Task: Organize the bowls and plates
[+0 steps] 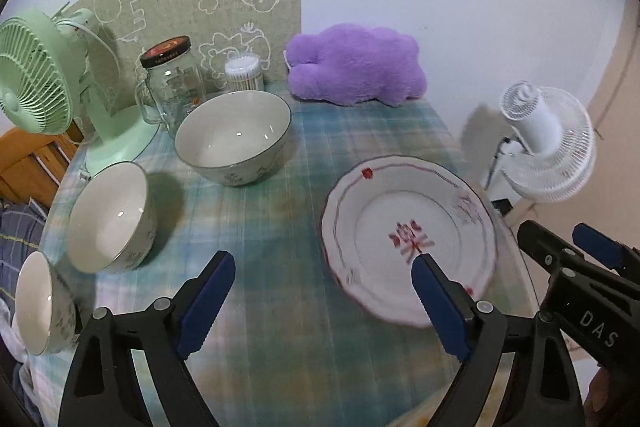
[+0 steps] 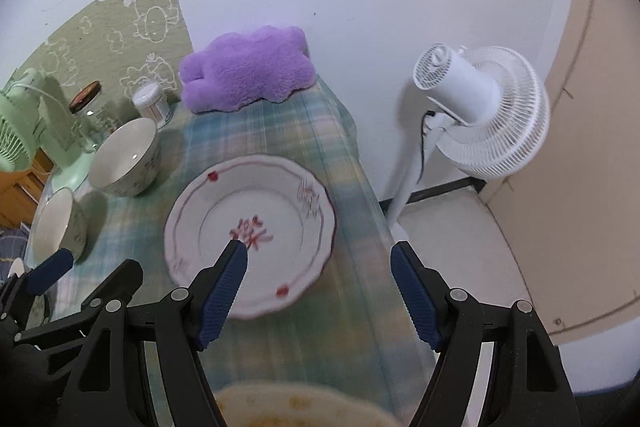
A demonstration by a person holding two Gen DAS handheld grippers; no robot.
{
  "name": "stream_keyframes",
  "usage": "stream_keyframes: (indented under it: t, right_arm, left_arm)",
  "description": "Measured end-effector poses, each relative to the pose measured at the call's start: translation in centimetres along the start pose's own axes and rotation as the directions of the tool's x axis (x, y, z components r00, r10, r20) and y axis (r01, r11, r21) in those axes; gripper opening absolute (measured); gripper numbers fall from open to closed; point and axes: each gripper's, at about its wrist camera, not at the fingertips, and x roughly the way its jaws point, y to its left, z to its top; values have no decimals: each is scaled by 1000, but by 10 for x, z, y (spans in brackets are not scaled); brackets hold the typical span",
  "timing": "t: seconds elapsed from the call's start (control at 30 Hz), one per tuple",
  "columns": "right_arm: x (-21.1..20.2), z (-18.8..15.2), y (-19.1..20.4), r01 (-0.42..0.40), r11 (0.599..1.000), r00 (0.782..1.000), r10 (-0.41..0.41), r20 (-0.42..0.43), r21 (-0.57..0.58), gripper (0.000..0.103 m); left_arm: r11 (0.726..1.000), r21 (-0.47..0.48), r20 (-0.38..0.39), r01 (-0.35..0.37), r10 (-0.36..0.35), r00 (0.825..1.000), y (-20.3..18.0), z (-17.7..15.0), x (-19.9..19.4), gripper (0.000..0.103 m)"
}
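A white plate with red flower marks (image 1: 408, 239) lies on the plaid tablecloth (image 1: 272, 219), right of centre; it also shows in the right wrist view (image 2: 256, 227). A large bowl (image 1: 234, 137) stands behind it to the left, a medium bowl (image 1: 110, 217) nearer left, and a small bowl (image 1: 40, 303) at the left edge. My left gripper (image 1: 324, 263) is open and empty above the cloth, its right finger over the plate's near rim. My right gripper (image 2: 316, 259) is open and empty over the plate's right near rim. A pale yellowish plate edge (image 2: 296, 403) shows at the bottom.
A green desk fan (image 1: 48, 83), a glass jar (image 1: 172, 83) and a cotton-swab tub (image 1: 244, 71) stand at the back left. A purple plush (image 1: 356, 67) lies at the back. A white standing fan (image 2: 480, 111) is off the table's right edge.
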Motion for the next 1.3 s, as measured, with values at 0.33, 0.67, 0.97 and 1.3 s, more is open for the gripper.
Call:
stream_keyframes:
  t: [0.33, 0.67, 0.97, 1.3]
  right_arm:
    - [71, 28, -9, -42, 999, 998, 41, -47, -13, 77]
    - [118, 22, -4, -78, 997, 991, 77, -108, -4, 70]
    - [135, 17, 1, -82, 996, 986, 86, -143, 30, 55]
    - [120, 10, 24, -86, 996, 984, 84, -156, -7, 54]
  left_arm:
    - [999, -9, -69, -36, 36, 997, -15, 16, 59, 84]
    - [1000, 6, -123, -28, 29, 992, -27, 11, 94, 74]
    - [1000, -15, -157, 26, -28, 987, -23, 10, 106, 64]
    - [1000, -14, -160, 16, -18, 987, 6, -1, 86, 62]
